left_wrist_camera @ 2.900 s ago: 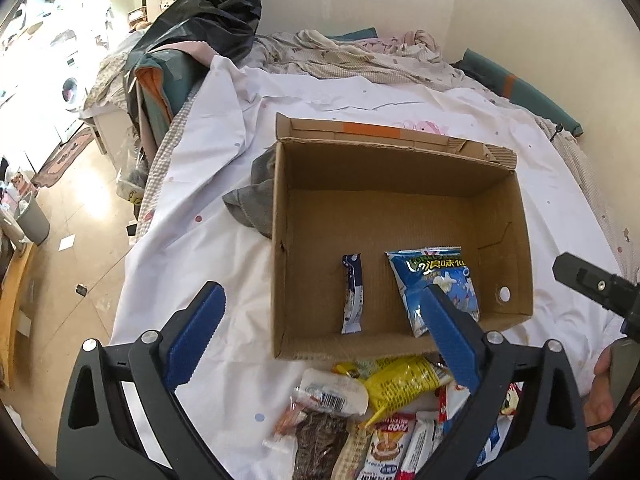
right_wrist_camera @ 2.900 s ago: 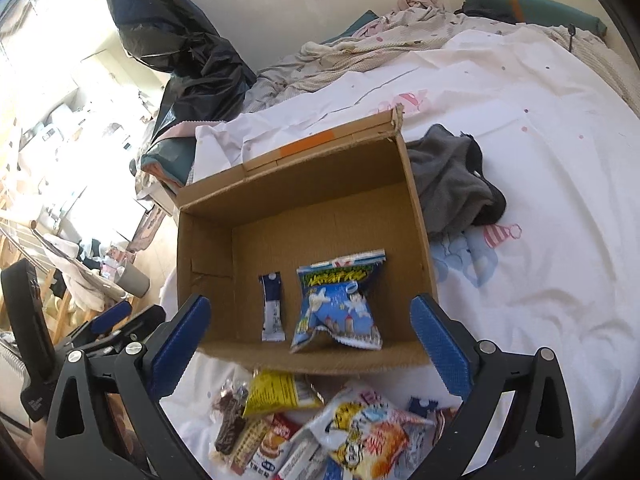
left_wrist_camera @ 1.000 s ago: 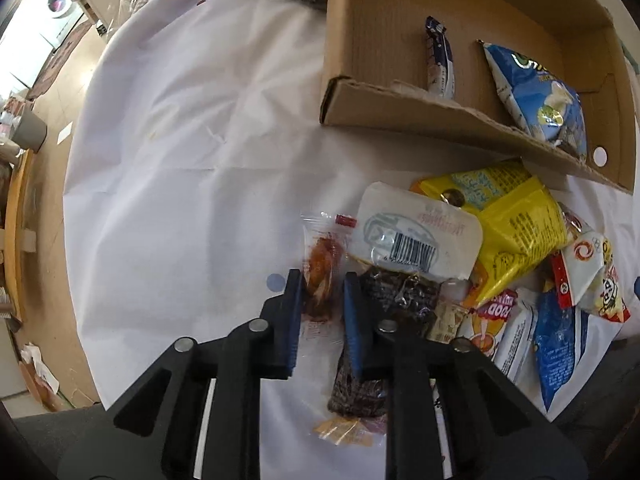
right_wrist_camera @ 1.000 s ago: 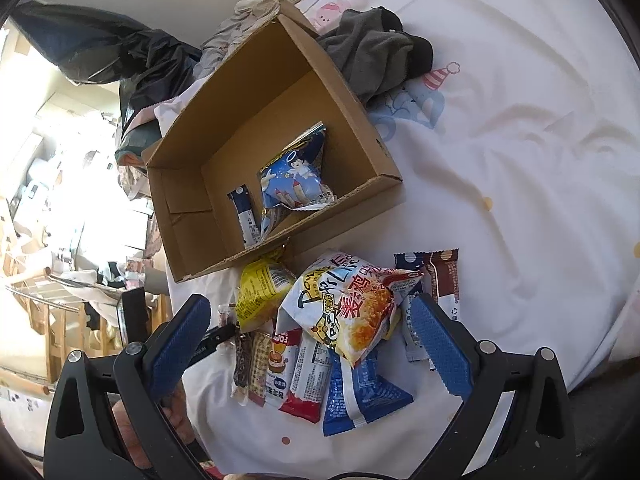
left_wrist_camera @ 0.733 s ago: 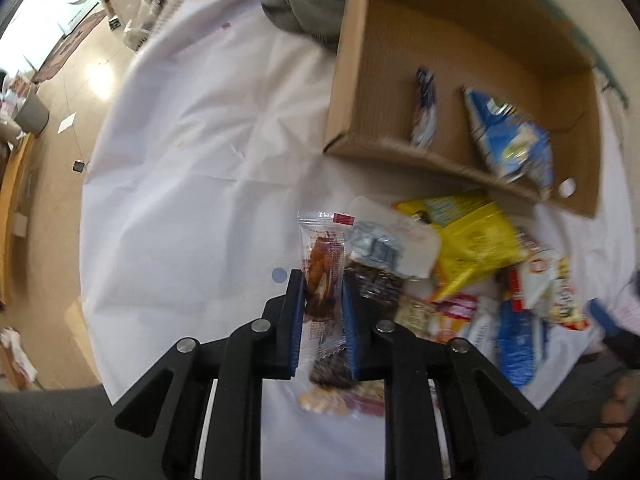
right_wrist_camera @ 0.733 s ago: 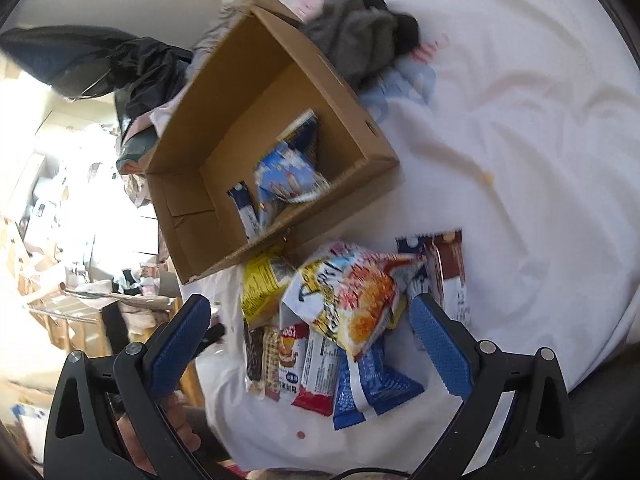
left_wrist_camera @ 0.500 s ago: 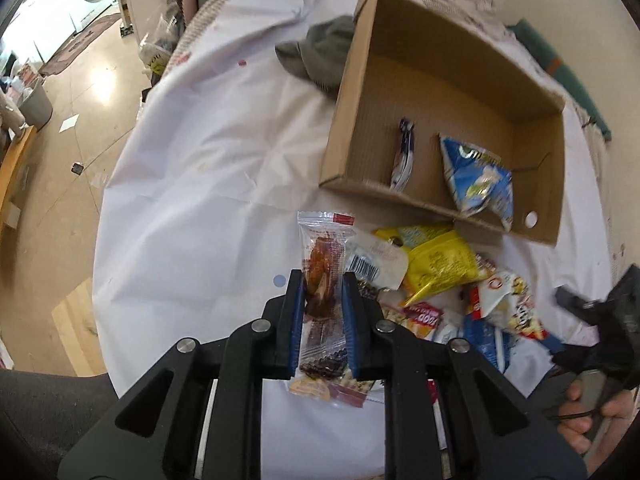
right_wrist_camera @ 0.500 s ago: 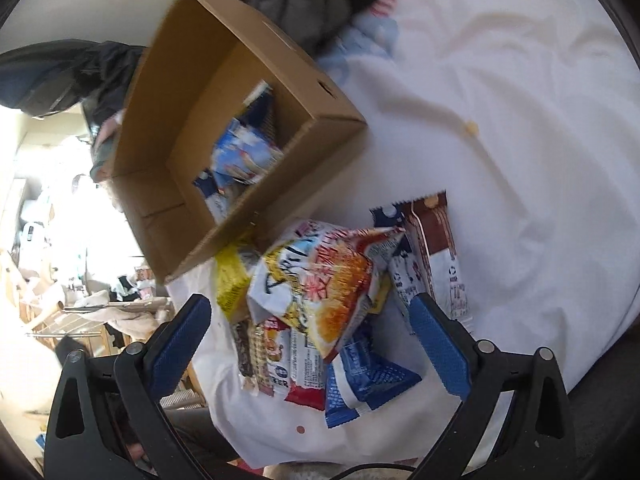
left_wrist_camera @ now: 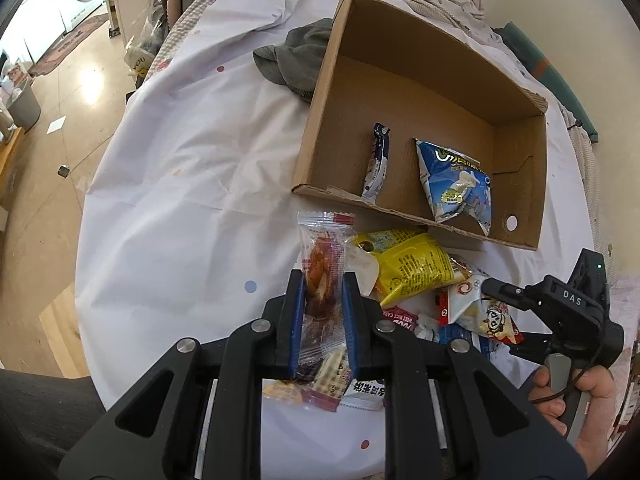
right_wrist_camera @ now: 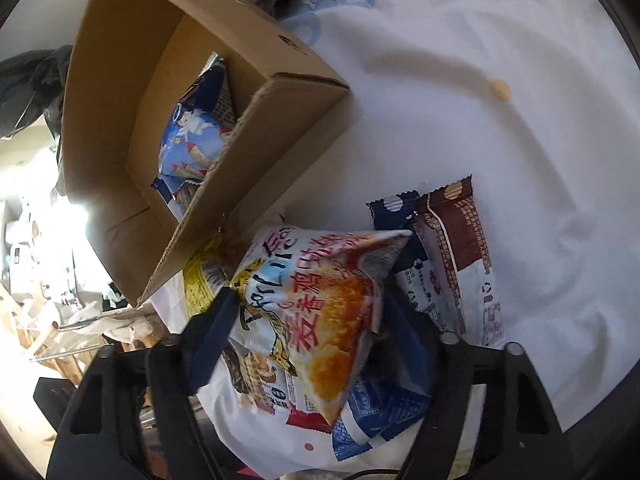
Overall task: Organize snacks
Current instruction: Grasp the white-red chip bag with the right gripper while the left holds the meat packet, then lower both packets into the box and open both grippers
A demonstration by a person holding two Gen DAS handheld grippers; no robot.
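A cardboard box lies open on the white sheet, with a blue chip bag and a narrow blue bar inside. My left gripper is shut on a clear packet of red-brown snack, held above the snack pile. In that pile lies a yellow bag. My right gripper is low over the pile, its jaws closing around a white-and-orange chip bag. The left pad touches the bag's edge; the right finger is partly hidden behind it. The right gripper also shows in the left wrist view.
The box wall stands just beyond the pile. Brown and blue bar packets lie to its right. A grey cloth rests against the box's far left corner. The bed edge drops to the floor on the left. A hand holds the right gripper.
My left gripper has lifted the clear packet up off the pile. My right gripper has come down onto the pile, and its jaws have narrowed around the white-and-orange bag.
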